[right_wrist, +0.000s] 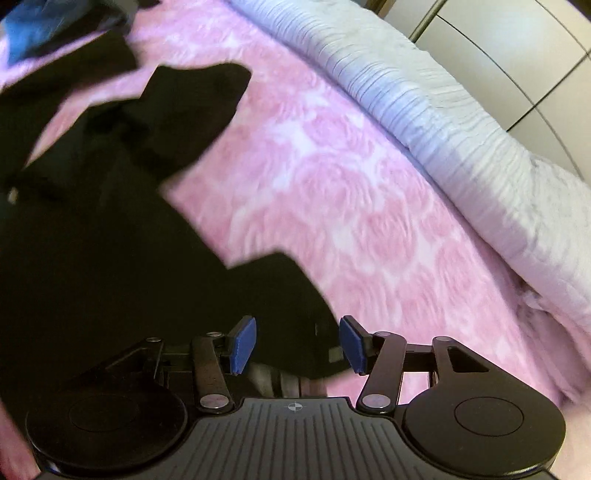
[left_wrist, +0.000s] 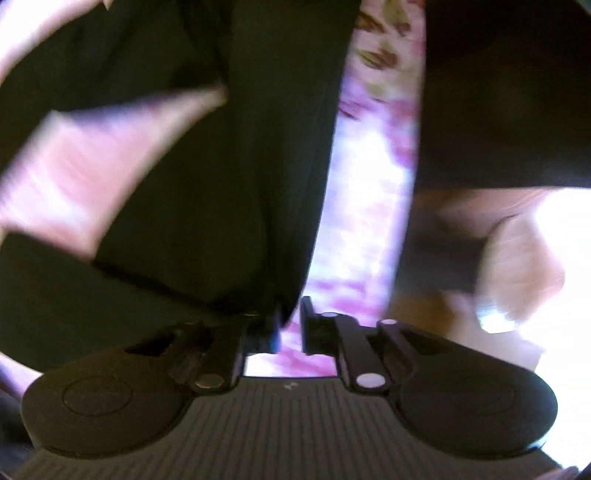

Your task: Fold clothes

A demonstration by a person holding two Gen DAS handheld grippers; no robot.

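A black garment hangs in front of the left wrist camera, its cloth running down to the fingertips. My left gripper is nearly shut and pinches an edge of this black cloth. In the right wrist view the black garment lies spread over a pink rose-patterned bedspread. My right gripper is open, its blue pads apart, with a corner of the black cloth lying between them, not clamped.
A grey-white ribbed blanket runs along the far right edge of the bed. A blue item lies at the top left. White cupboard doors stand behind. Brown blurred shapes, perhaps floor or furniture, show at the right of the left view.
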